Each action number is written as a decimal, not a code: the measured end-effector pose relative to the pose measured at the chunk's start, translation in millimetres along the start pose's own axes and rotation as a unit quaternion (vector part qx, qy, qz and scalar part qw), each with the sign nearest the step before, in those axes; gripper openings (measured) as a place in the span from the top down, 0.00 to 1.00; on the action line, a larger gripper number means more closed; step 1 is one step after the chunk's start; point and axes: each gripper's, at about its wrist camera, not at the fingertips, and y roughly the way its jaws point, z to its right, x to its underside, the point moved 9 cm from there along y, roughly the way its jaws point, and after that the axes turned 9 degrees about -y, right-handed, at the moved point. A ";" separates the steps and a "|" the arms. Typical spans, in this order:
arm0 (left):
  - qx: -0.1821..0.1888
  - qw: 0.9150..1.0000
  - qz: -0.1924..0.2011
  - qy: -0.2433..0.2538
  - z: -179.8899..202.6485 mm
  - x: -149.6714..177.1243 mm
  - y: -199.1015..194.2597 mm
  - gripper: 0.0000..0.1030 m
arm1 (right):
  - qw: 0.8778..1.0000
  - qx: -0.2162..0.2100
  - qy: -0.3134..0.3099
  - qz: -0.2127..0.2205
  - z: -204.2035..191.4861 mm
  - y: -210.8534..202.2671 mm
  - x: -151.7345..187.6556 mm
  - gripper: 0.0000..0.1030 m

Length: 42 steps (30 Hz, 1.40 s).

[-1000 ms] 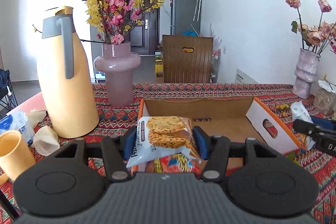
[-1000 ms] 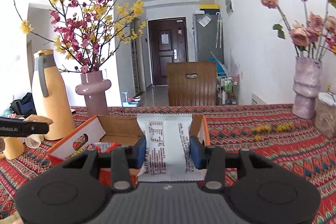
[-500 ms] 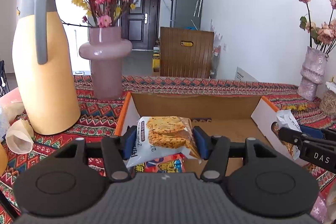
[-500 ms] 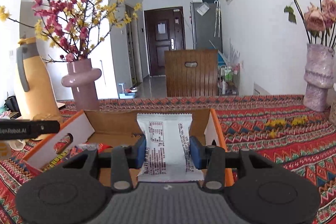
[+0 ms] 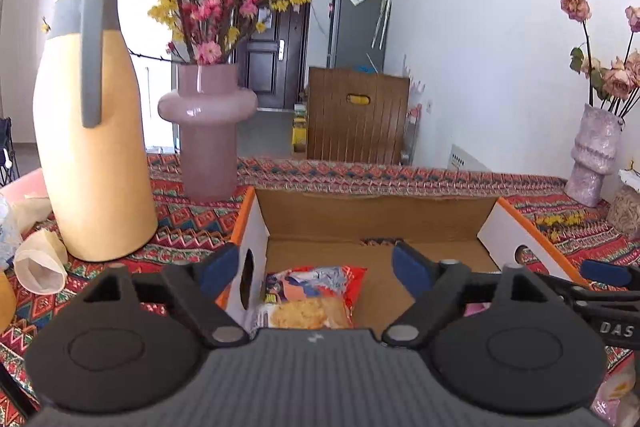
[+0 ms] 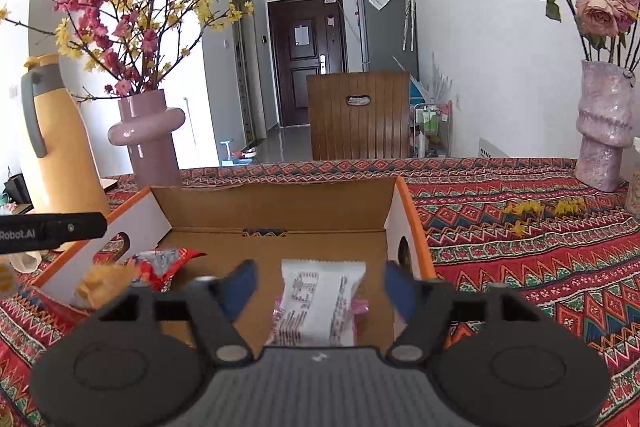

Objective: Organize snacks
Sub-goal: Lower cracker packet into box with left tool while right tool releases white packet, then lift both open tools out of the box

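While both claws hang over the open cardboard box (image 5: 376, 215) on the patterned desk (image 6: 520, 255), their jaws are opening. The left claw (image 5: 316, 265) stands wide, nothing pressed between its blue pads; below it a red snack packet (image 5: 316, 281) and a yellow-printed packet (image 5: 308, 313) lie on the box floor at the left end. The right claw (image 6: 316, 285) is likewise spread, and a white snack packet (image 6: 318, 303) lies loose between its pads, on the box floor near the right wall, touching neither pad.
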 end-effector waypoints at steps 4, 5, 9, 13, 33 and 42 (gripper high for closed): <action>0.001 1.000 0.019 -0.002 0.1 -3.8 -7.6 0.00 | 1.000 0.005 0.010 0.014 4.5 -6.5 -2.6 0.00; 0.001 1.000 0.022 -0.002 0.4 -4.1 -8.8 0.00 | 1.000 0.006 0.012 0.015 5.6 -6.8 -2.8 0.00; 0.006 1.000 0.018 -0.007 0.8 -2.4 -12.1 0.00 | 1.000 0.005 0.016 0.021 6.8 -10.5 -4.0 0.00; 0.011 1.000 0.023 -0.010 0.9 -3.1 -16.5 0.00 | 0.999 -0.002 0.014 0.029 4.1 -16.0 -5.5 0.00; 0.020 0.999 0.026 -0.012 14.7 -12.7 -45.5 0.00 | 1.000 -0.004 0.006 0.030 0.9 -24.4 -11.6 0.00; 0.016 0.999 0.034 0.015 5.2 -4.6 -79.8 0.00 | 0.998 -0.027 -0.030 0.042 -11.5 -79.7 -9.2 0.00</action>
